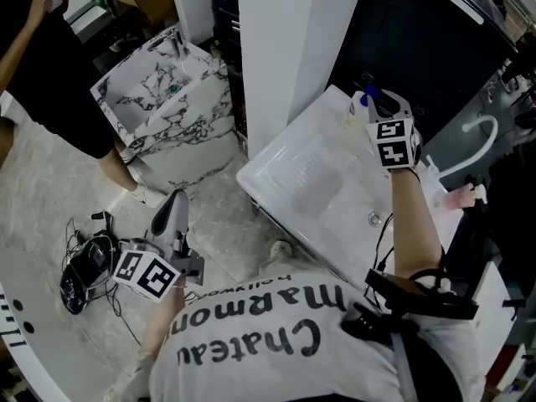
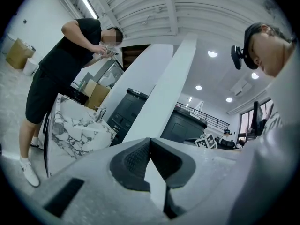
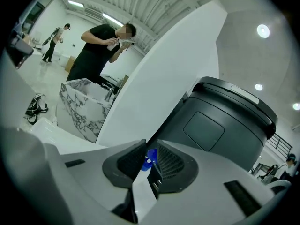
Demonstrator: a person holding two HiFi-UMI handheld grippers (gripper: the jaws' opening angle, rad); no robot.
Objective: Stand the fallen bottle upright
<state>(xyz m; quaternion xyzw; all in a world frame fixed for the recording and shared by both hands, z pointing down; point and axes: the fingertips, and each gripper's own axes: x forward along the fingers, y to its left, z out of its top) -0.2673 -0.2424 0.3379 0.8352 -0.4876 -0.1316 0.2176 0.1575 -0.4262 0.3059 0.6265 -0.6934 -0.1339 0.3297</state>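
The bottle [image 1: 360,107], white with a blue top, is at the far corner of a white basin top [image 1: 310,174] in the head view. My right gripper [image 1: 374,100] reaches over that corner and is shut on it. In the right gripper view the blue top [image 3: 149,158] fills the narrow gap between the pads [image 3: 133,159], and the bottle's body is hidden, so I cannot tell how it stands. My left gripper [image 1: 177,198] hangs low on the left over the floor, away from the basin. Its jaws [image 2: 150,141] meet at the tips with nothing between them.
A marble-patterned sink unit [image 1: 167,99] stands to the left, with a person in black [image 1: 50,65] beside it. A white column [image 1: 285,48] rises behind the basin and a large dark machine [image 3: 225,125] beyond it. Cables [image 1: 84,266] lie on the floor. A white hose [image 1: 477,136] curves at the right.
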